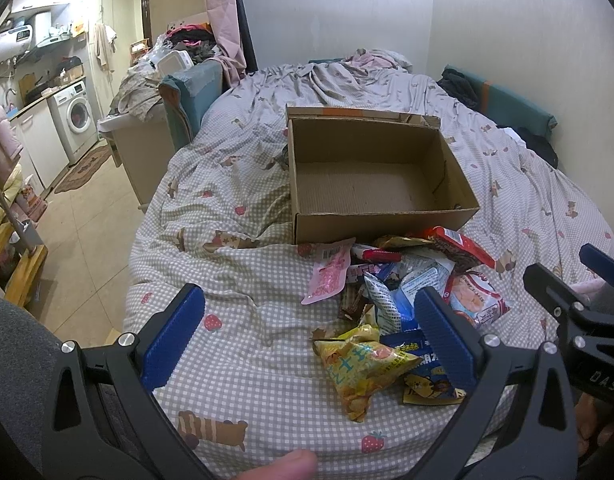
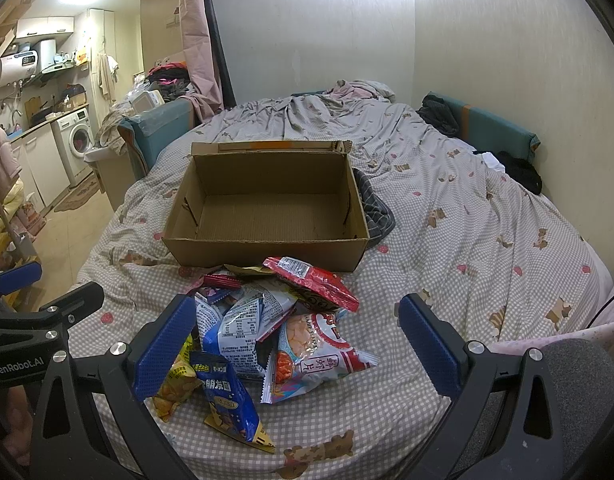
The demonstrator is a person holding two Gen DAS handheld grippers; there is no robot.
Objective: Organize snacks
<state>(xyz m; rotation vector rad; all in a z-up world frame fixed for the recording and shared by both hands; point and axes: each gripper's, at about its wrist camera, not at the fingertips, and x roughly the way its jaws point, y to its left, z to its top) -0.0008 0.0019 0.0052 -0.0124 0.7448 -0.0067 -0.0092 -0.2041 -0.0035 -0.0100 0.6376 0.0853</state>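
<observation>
An open, empty cardboard box (image 1: pixel 367 176) (image 2: pixel 267 204) sits on the bed. A pile of snack packets lies in front of it: a yellow chip bag (image 1: pixel 359 364) (image 2: pixel 175 388), a pink packet (image 1: pixel 329 276), a red packet (image 1: pixel 461 246) (image 2: pixel 315 280), a shrimp-chip bag (image 1: pixel 475 300) (image 2: pixel 307 352) and a blue packet (image 2: pixel 227 396). My left gripper (image 1: pixel 307 340) is open and empty over the near left of the pile. My right gripper (image 2: pixel 295 344) is open and empty above the pile; it also shows in the left wrist view (image 1: pixel 579 292).
The bed has a checked quilt (image 1: pixel 235 248) (image 2: pixel 467 248) with rumpled bedding at the far end. Dark clothes (image 2: pixel 519 172) lie at the right edge by the wall. A dark checked cloth (image 2: pixel 375 208) lies right of the box. The floor and a washing machine (image 1: pixel 77 114) are at left.
</observation>
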